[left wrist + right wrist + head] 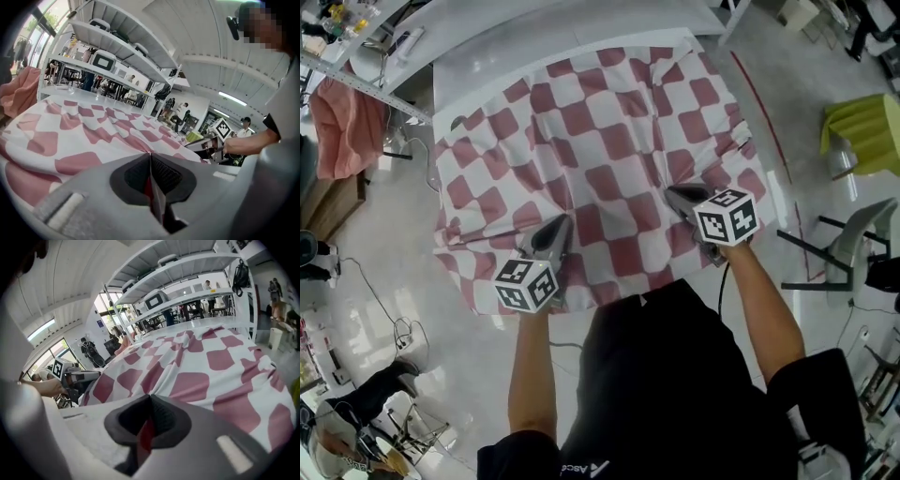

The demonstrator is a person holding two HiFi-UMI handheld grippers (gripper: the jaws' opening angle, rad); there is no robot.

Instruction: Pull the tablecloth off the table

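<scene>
Both jaws, on left gripper [555, 227] and right gripper [675, 194], were clamped on the tablecloth [609, 141] near its front edge. It lay bunched over the bench [534, 42]. Pulling was in hand; next, I judged, came an even draw toward me.

Matt, soft cloth tablecloth [600, 159] lies creased over a smooth, glossy table [487, 67].

The white surface [478, 56] is covered by a red-and-white checked tablecloth [609, 141], which is rumpled and draped over the near edge; a far strip is left bare.
</scene>
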